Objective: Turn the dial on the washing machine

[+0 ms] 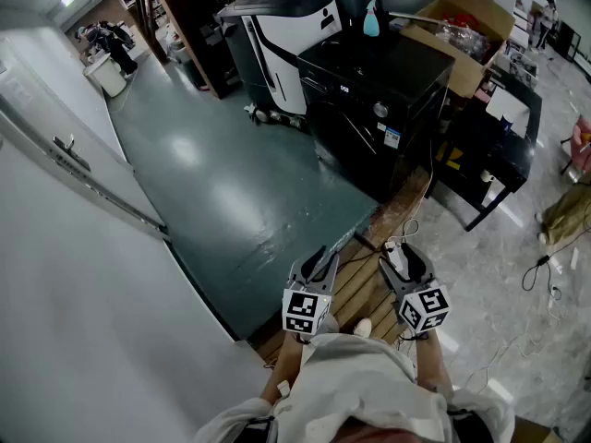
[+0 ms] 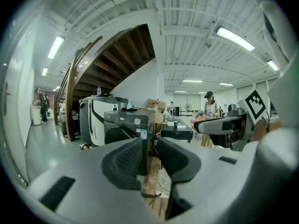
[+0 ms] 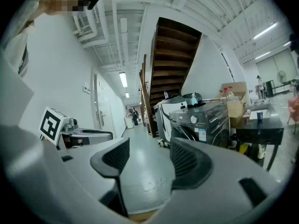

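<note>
One silver dial sits on the front panel of the dark washing machine, at our one o'clock and well apart from us. We hold the left gripper and right gripper side by side near six o'clock, each with its jaws parted and empty. A cardboard box stands at the machine's two o'clock.
</note>
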`<state>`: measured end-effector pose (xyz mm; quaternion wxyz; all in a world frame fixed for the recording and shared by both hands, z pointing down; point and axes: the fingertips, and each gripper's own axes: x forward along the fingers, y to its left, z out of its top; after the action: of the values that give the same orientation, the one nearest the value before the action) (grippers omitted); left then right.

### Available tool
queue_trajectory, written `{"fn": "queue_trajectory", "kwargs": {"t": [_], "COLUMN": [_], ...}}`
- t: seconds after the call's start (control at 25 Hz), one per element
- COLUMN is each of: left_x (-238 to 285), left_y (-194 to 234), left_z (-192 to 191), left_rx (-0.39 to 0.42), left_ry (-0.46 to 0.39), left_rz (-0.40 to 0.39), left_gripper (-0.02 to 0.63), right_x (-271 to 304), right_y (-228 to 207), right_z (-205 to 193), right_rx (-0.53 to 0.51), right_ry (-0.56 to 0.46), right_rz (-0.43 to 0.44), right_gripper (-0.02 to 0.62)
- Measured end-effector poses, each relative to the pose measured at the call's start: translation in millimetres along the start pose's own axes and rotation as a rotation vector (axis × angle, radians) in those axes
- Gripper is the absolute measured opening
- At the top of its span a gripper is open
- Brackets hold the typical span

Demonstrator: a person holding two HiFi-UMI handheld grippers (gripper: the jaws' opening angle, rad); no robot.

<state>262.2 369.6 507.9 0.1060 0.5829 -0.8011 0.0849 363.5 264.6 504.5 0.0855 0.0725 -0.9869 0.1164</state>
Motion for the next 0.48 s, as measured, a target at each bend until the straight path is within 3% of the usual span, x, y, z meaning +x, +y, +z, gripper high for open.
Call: {"fn": "queue_trajectory", "kwargs": {"t": [0.16,0.48], "left_x": [-1.0,0.5], "left_y": [-17.8,-27.8], "left_z": [9.8,12.5], "left_rx": [0.019,0.019], "left_ry": [-0.040,-0.019], "left_rz": [-0.006,0.023], "left_gripper": [0.107,0.107], "right_x": [-8.9,1.3], "right_y": [-4.8,-5.9], "right_z": [1.0,-3.1], "right_rx": [-0.004,-0.004], "right_ry": [-0.011,-0.005], "right_rz": [-0.003,0.048], "right_gripper": [0.268,0.288]}}
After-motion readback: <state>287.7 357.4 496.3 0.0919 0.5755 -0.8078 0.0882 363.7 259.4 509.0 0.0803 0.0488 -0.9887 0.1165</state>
